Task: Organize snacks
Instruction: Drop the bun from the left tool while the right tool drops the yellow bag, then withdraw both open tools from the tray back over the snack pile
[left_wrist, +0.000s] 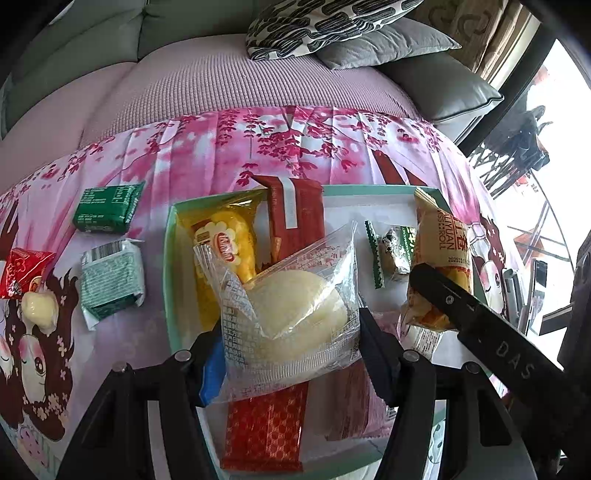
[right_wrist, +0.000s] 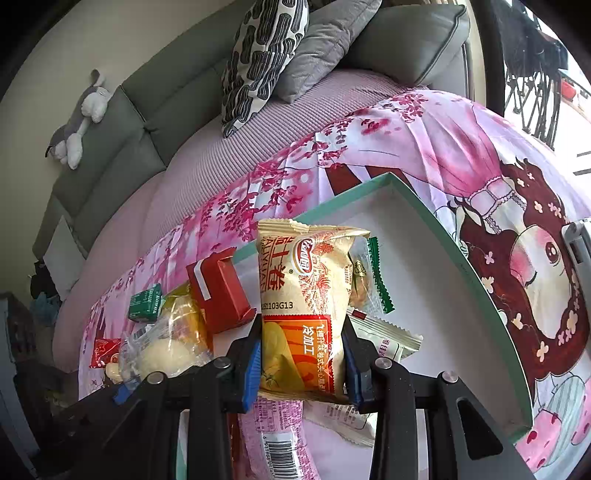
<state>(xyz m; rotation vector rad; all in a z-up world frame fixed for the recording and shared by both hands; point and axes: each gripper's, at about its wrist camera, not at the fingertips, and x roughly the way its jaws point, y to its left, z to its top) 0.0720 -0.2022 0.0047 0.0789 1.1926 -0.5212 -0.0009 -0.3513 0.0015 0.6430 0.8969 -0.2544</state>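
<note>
My left gripper (left_wrist: 291, 332) is shut on a clear packet holding a pale round bun (left_wrist: 295, 310), held above the teal-rimmed white tray (left_wrist: 170, 258). My right gripper (right_wrist: 301, 354) is shut on a beige Swiss roll packet (right_wrist: 303, 295), held above the same tray (right_wrist: 461, 258); that packet also shows in the left wrist view (left_wrist: 439, 258). In the tray lie a yellow snack packet (left_wrist: 225, 243), a red box (left_wrist: 295, 218), a green-edged small packet (left_wrist: 395, 251) and a red patterned packet (left_wrist: 266, 432).
On the pink printed cloth (left_wrist: 258, 147) left of the tray lie two green packets (left_wrist: 107, 208) (left_wrist: 110, 282), a red packet (left_wrist: 22, 271) and a small pale sweet (left_wrist: 38, 310). A sofa with cushions (right_wrist: 266, 55) stands behind. A pink packet (right_wrist: 273, 435) lies under my right gripper.
</note>
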